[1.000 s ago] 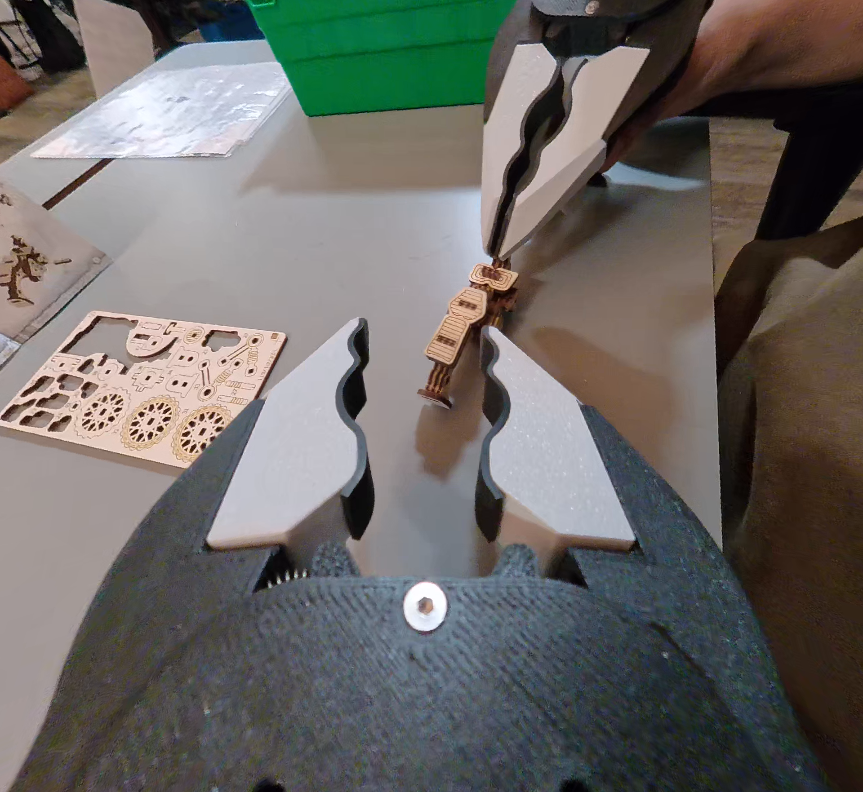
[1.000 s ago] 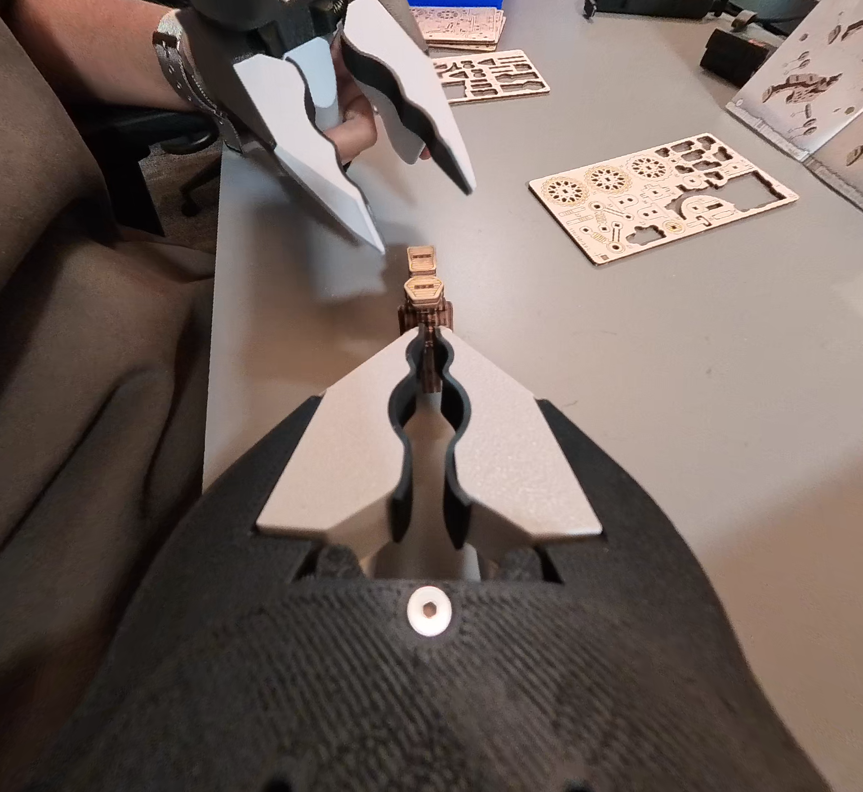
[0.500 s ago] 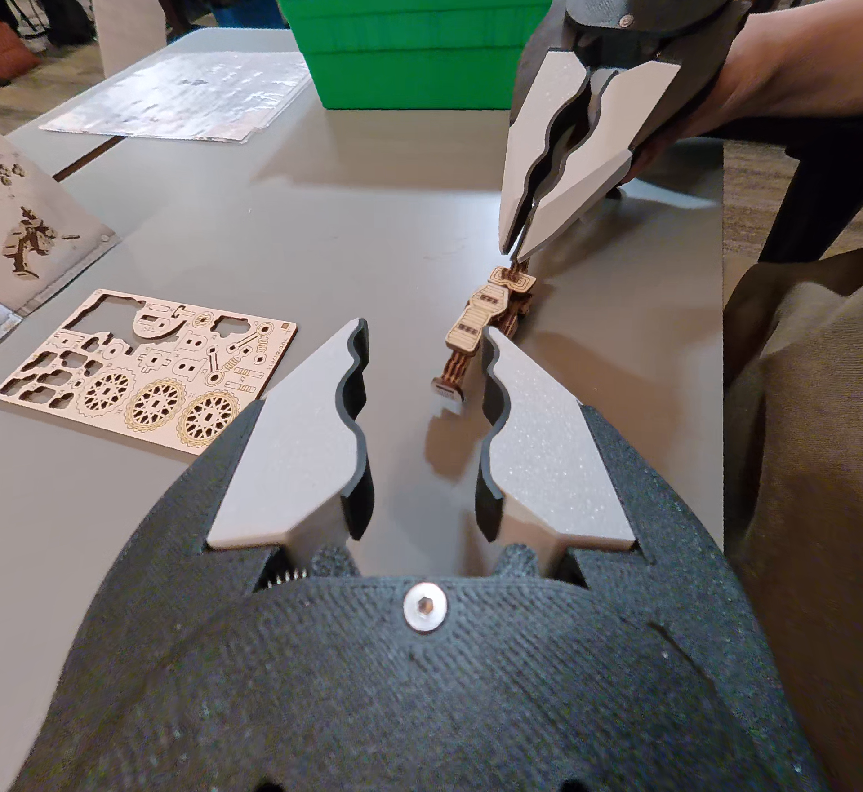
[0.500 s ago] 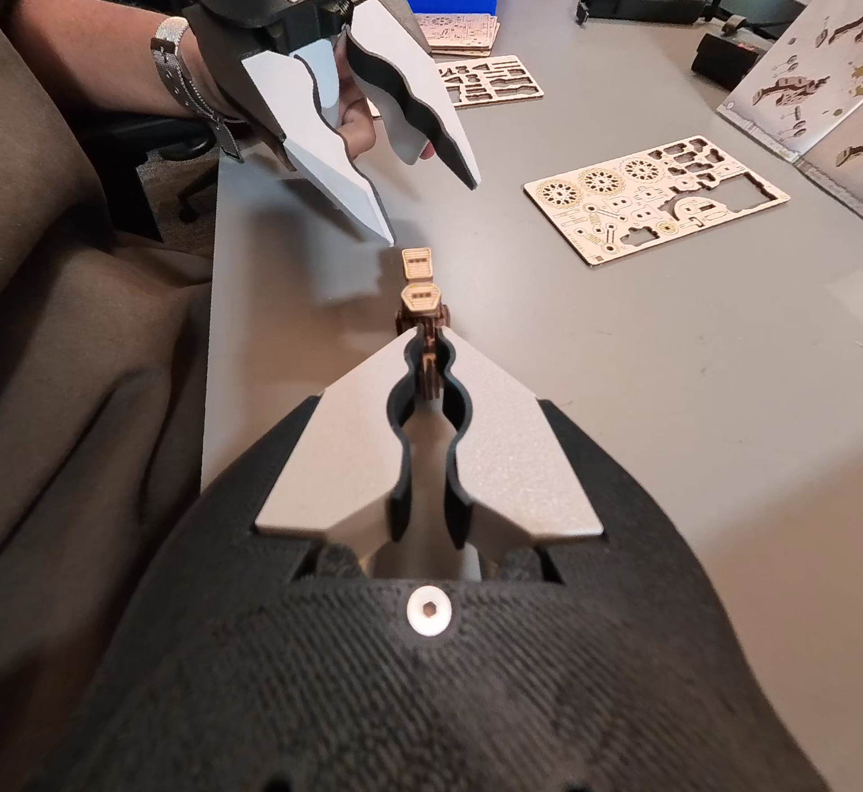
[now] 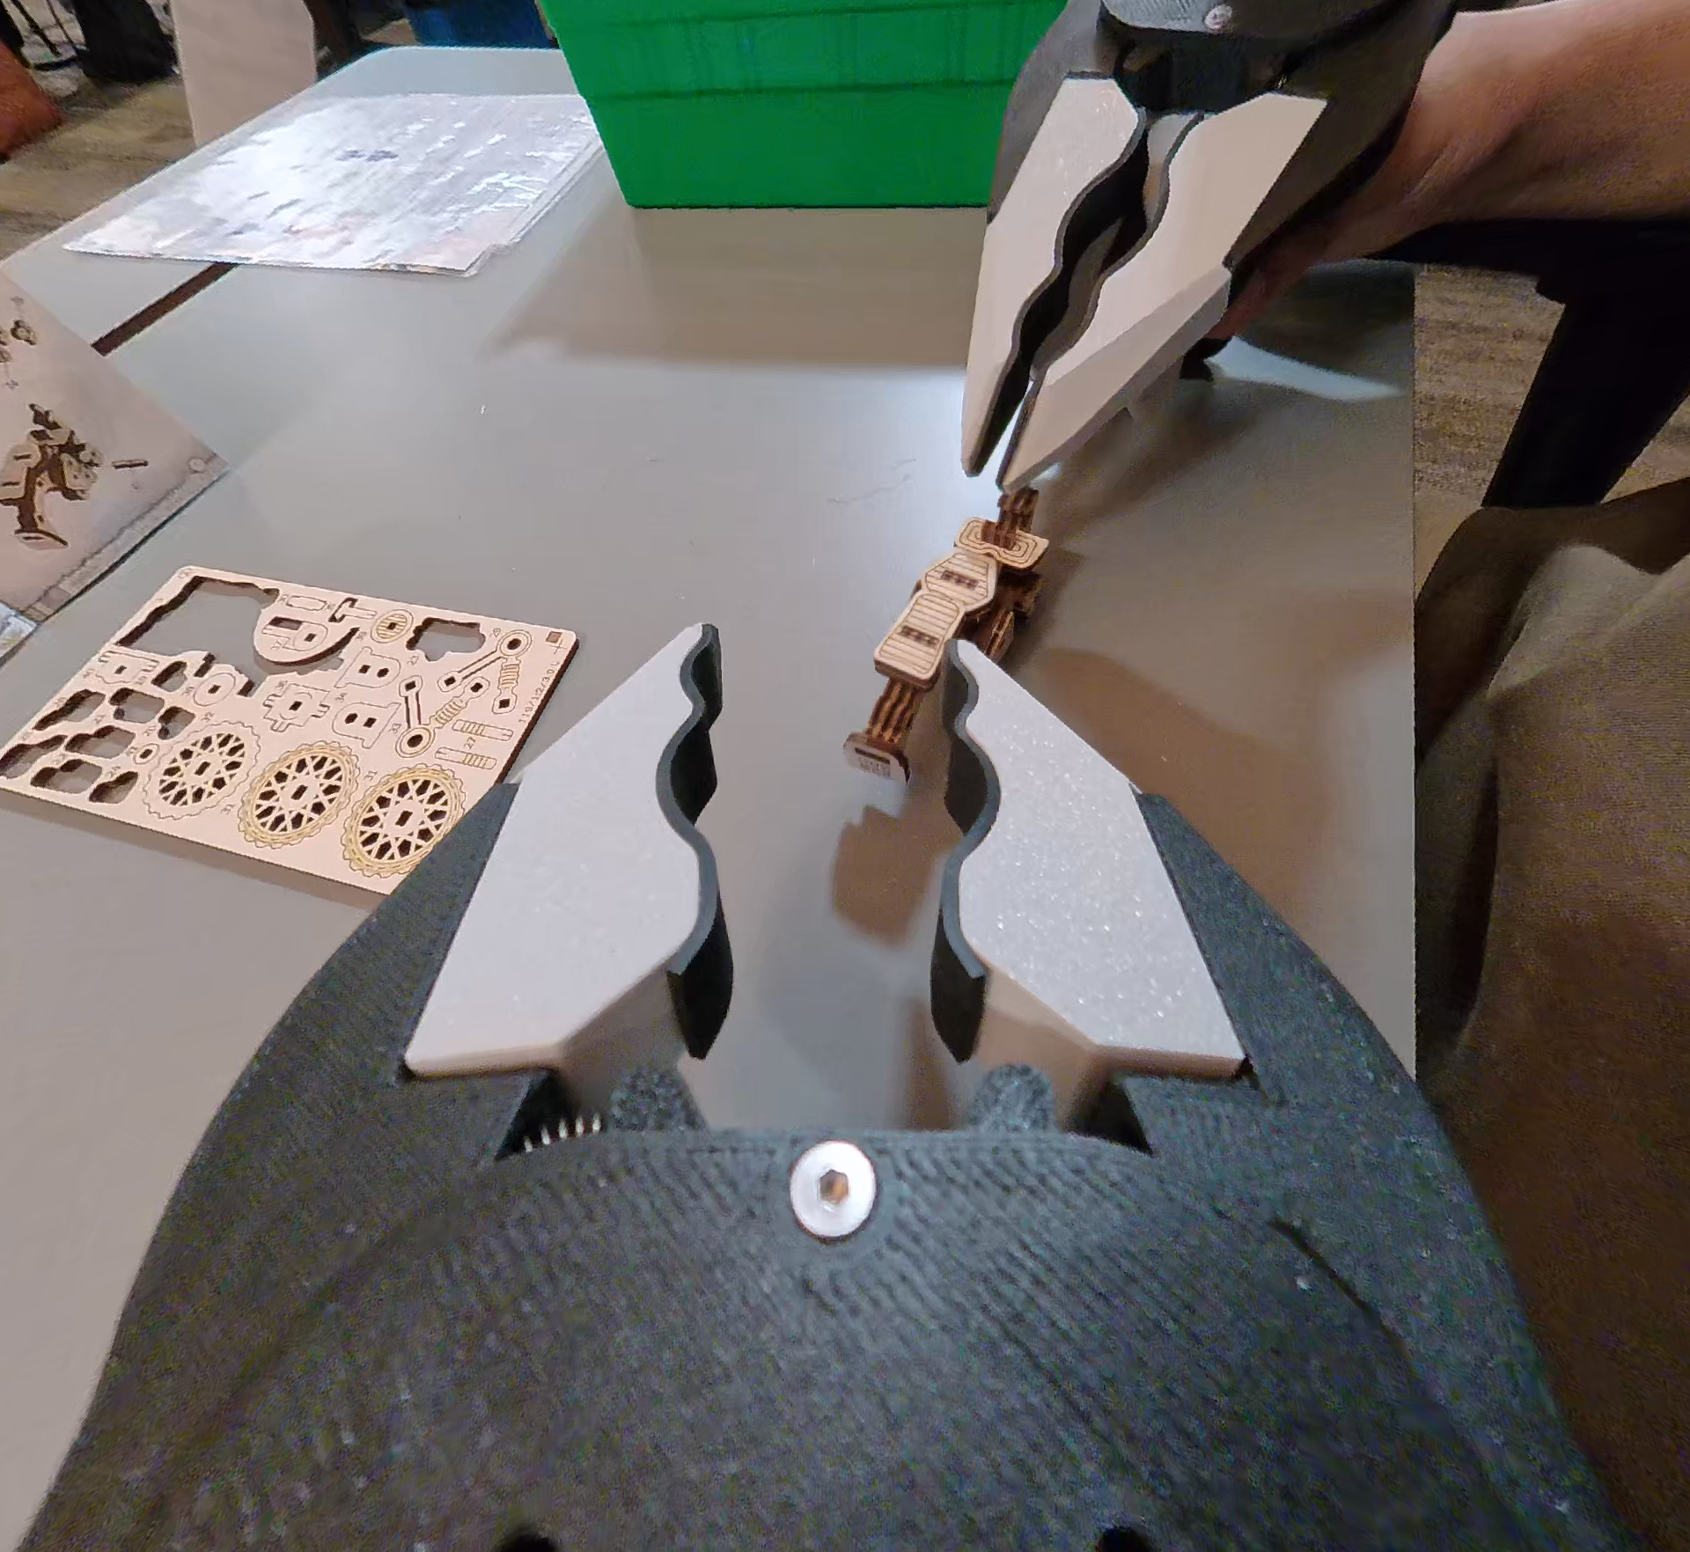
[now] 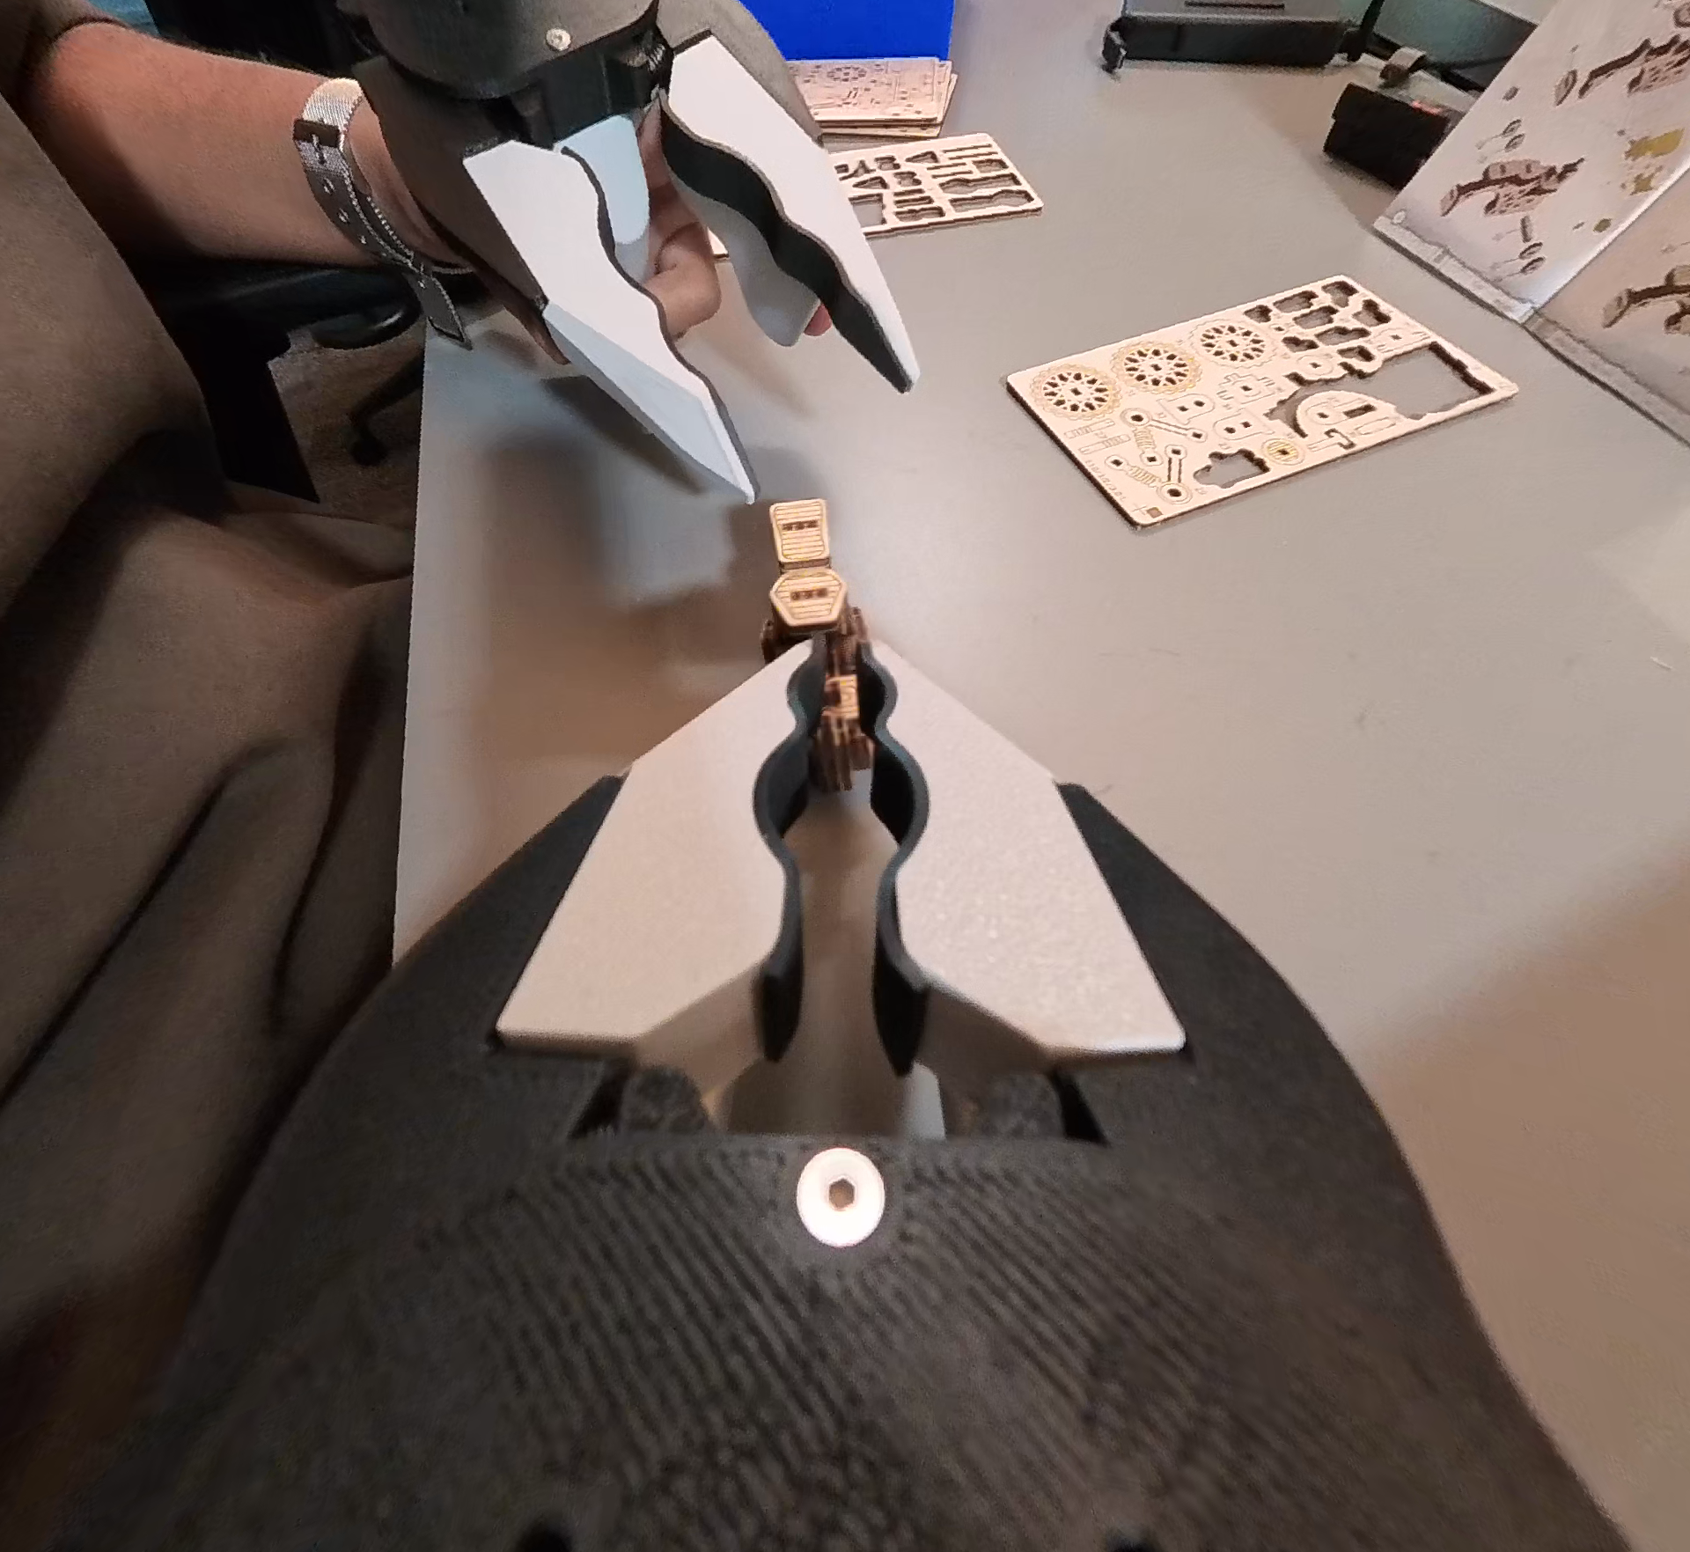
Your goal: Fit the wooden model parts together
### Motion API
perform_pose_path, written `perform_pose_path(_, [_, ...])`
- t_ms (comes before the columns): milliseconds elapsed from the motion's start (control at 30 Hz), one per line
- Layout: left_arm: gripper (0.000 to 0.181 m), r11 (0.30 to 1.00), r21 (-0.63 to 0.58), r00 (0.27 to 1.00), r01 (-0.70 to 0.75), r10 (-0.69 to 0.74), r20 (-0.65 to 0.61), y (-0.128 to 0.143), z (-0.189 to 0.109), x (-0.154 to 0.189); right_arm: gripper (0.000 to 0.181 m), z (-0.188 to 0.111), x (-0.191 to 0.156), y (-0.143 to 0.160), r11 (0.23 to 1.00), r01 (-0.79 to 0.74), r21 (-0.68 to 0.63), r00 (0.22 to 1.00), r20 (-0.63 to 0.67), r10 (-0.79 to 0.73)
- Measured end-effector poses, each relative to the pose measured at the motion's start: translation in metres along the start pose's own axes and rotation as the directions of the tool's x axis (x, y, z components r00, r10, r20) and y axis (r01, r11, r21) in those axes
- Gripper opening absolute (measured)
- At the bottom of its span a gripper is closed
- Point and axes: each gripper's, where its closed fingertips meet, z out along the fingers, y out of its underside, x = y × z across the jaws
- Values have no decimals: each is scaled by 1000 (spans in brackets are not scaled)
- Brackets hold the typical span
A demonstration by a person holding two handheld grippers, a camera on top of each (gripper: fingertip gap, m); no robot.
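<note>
Since approx 1 s ago I lifted the model (image 5: 951, 621) a bit: its far end was lower to the bench (image 5: 640, 429) then, now it hangs clearly above, with the shadow apart under it. The right claw (image 6: 837, 685) stayed closed on the rear end of the model the whole time, so the grip did not slip. The left claw (image 5: 828, 685) is wide open w/ nothing in it, same as before; it moved only slightly nearer. For the task this means, I think, the model is now presented in the air and the left claw is free to take the front part or bring a new piece from the sheet (image 5: 274, 731).

Pose: right claw comes from the far right side, tips pointing down and toward me in the left view, the hand behind it. Left claw points forward and down; in the right view one finger (image 6: 640, 374) ends just beside the model's front plate, not touching as far as I can see.
</note>
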Motion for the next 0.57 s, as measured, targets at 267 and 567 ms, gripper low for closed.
perform_pose_path(267, [46, 1000, -8, 1000, -2, 2, -6, 1, 1, 1, 4, -4, 6, -5, 999, -32, 39, 999, -18, 32])
perform_pose_path(567, [48, 1000, -11, 1000, 14, -14, -6, 2, 1, -1, 3, -9, 19, -9, 991, -106, 84, 992, -55, 111])
